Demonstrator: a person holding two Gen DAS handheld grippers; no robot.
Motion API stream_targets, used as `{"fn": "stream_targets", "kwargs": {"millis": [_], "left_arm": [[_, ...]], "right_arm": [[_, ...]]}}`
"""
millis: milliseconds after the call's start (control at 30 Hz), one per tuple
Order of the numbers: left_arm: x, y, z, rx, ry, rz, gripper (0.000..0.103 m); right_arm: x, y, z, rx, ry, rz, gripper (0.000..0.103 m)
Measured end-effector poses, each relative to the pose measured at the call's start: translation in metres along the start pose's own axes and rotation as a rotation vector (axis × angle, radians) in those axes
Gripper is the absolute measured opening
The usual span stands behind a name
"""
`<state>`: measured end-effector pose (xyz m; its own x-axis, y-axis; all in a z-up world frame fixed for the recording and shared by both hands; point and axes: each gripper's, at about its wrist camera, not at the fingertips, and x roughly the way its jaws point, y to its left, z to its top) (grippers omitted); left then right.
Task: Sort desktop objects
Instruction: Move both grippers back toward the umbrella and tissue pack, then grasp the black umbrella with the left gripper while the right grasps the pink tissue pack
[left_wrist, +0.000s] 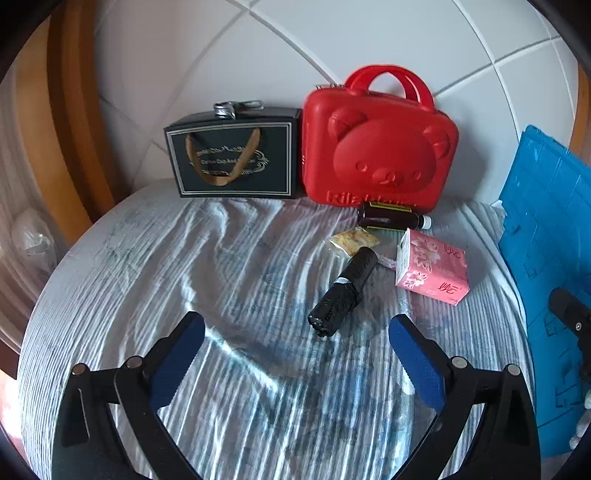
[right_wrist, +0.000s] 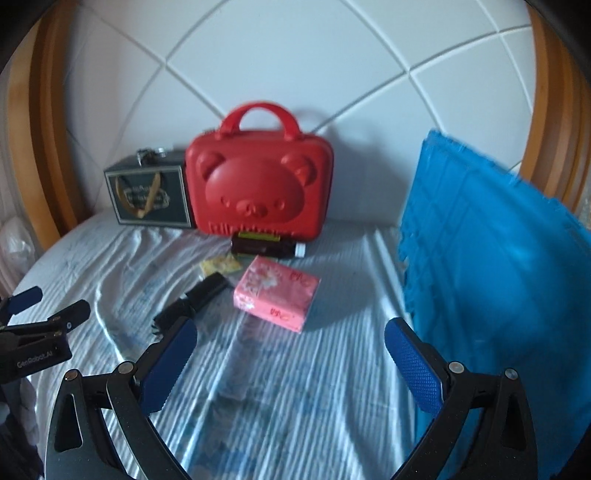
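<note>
Hovering low over a bed covered in a wrinkled pale blue-and-white striped sheet (left_wrist: 240, 280), the left gripper (left_wrist: 295, 354) has its blue-padded fingers spread wide and empty. In the right wrist view its black side reads "GenRobot.AI".

Against the white padded headboard (left_wrist: 295, 55) stands a dark gift box (left_wrist: 232, 155) with gold ribbon handles and gold script too small to read. Touching its right side is a red hard plastic case (left_wrist: 380, 147) moulded as a bear face, with raised lettering beginning "Rila". A dark brown bottle (left_wrist: 391, 218) with a white cap lies on its side just before the case. Nearer lies a small yellow wrapped packet (left_wrist: 352, 240), then a black roll of plastic bags (left_wrist: 341, 291) with a silver band, ahead of the left gripper and toward its right finger.

A pink tissue pack (right_wrist: 277, 293) with flower print and red characters lies ahead of the right gripper (right_wrist: 291, 354), left of centre. That gripper is likewise released and empty. A blue plastic crate (right_wrist: 495, 280) stands just beside its right finger.
</note>
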<state>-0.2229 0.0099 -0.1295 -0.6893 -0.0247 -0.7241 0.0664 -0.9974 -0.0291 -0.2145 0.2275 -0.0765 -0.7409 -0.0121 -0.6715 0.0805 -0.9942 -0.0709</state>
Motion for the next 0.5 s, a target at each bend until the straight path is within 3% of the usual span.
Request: {"fn": "stream_targets", "kwargs": {"millis": [200,233,300,433,500], "left_arm": [[0.080,-0.022,0.009,0.083,0.076,-0.044,0.099],[0.092,-0.026,0.011,0.089,0.089,-0.053,0.096],[0.120,-0.033,0.013,0.098,0.130,-0.080,0.081],[0.165,-0.045,0.012,0.119,0.187,-0.089,0.073],[0.182,-0.050,0.013,0.124,0.201,-0.082,0.073]], "right_arm": [[0.080,0.005,0.000,0.035,0.113,0.014,0.103],[0.094,0.004,0.001,0.039,0.125,0.013,0.103],[0.111,-0.001,0.002,0.056,0.134,-0.009,0.103],[0.149,-0.029,-0.001,0.118,0.171,-0.100,0.103],[0.162,-0.040,-0.005,0.130,0.193,-0.126,0.091]]}}
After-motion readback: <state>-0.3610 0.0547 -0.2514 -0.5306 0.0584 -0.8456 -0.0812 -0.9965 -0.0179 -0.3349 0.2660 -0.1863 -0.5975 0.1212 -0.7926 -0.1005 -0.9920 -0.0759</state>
